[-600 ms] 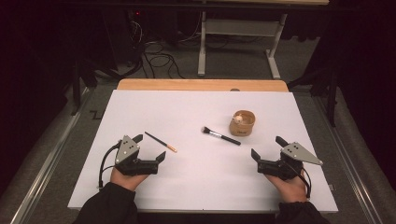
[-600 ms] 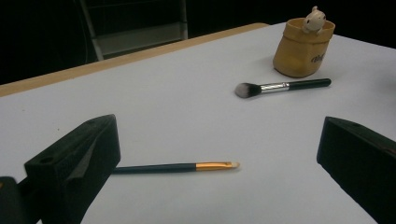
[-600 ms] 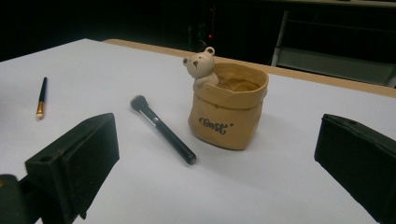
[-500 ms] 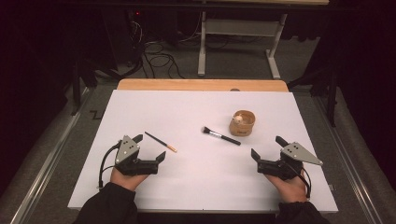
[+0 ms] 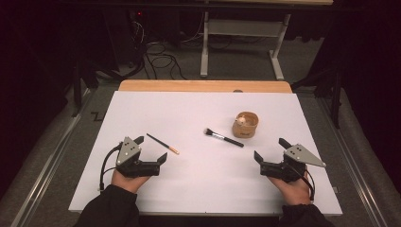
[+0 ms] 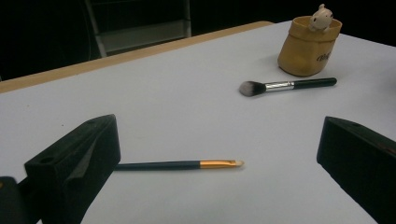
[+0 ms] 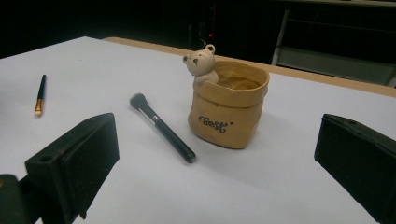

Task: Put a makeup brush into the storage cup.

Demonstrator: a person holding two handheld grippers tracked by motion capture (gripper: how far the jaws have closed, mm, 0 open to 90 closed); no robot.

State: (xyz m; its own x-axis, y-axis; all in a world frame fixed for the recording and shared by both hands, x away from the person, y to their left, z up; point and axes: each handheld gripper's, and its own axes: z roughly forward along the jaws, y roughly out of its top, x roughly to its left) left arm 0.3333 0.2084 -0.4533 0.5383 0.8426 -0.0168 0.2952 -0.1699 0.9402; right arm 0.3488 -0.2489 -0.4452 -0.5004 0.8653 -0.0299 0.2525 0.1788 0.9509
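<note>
We hold the left gripper [image 5: 151, 149] low over the near left part of the white table [image 5: 198, 189], jaws spread wide with nothing between them. Just ahead of it lies the thin brush [image 5: 162, 143], dark handle and gold ferrule, flat on the sheet — in the left gripper view the thin brush [image 6: 180, 164] runs across between our two black jaws, its handle end passing behind the left one, its pale tip pointing right. We can't tell from that view whether the jaw touches the handle; from above the brush sits just beside the jaw tip, apart from it.

Over on the right, the right gripper [image 5: 270, 150] rests in our hand near the table's front edge, jaws equally wide apart and holding nothing. Ahead of it lies the powder brush [image 5: 223, 137], black handle, fluffy dark head pointing toward the left side, flat on the table. Right beside its handle end stands the tan pot [image 5: 245, 125], upright, shaped like a little rolled-down sack with a small bear figure at its rim. In the right gripper view the tan pot [image 7: 229, 107] stands between our jaws but farther off, the powder brush [image 7: 161, 127] lying slantwise just to its left, not touching it — and the thin brush [image 7: 40, 95] shows far off at the left.
</note>
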